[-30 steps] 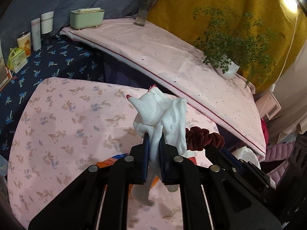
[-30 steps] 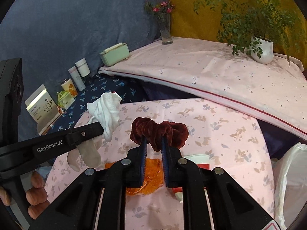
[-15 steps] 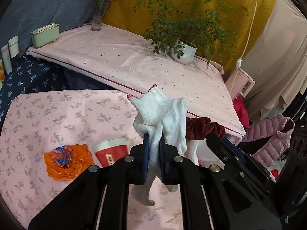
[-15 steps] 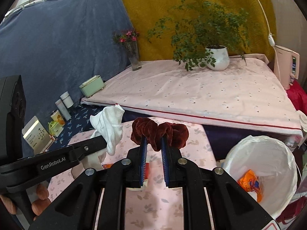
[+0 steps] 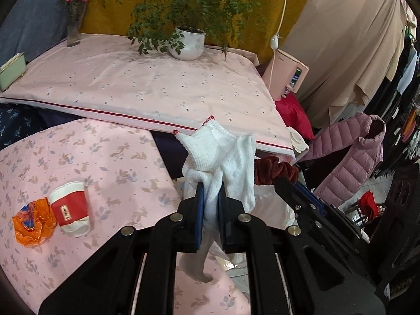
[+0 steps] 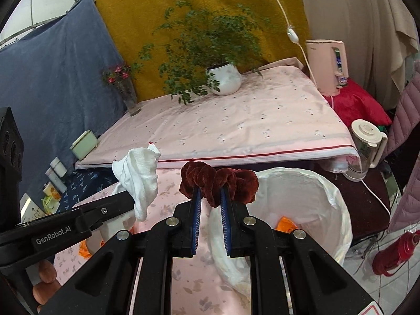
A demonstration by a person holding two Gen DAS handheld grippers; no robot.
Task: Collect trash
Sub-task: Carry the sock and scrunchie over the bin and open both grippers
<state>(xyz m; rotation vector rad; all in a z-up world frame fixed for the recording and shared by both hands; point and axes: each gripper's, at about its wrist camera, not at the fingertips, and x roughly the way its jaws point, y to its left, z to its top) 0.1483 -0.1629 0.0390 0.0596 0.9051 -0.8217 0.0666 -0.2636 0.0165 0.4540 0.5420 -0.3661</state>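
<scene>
My left gripper [image 5: 210, 191] is shut on a white knitted glove [image 5: 223, 155], which bunches above the jaws and hangs below them. My right gripper [image 6: 211, 197] is shut on a dark red velvet scrunchie [image 6: 218, 183]. In the right wrist view the scrunchie hangs at the near rim of a bin lined with a white bag [image 6: 328, 204]; an orange wrapper [image 6: 286, 223] lies inside. The left gripper with the glove [image 6: 139, 176] sits just left of it. On the pink floral cloth [image 5: 105, 152] lie a red-and-white paper cup [image 5: 71, 207] on its side and a crumpled orange wrapper [image 5: 32, 221].
Behind runs a raised pink-covered surface [image 6: 249, 120] with a potted plant [image 6: 223, 78], a flower vase [image 6: 128, 97] and a green box [image 6: 84, 144]. At the right stand a pink appliance [image 6: 328, 63], a kettle [image 6: 365, 147], a pink puffer jacket [image 5: 351, 157] and a red flask [image 6: 396, 252].
Both grippers have swung to the right together, still holding the glove and the scrunchie. The white-lined bin has come into view under the right gripper; the cup and orange wrapper have slid left.
</scene>
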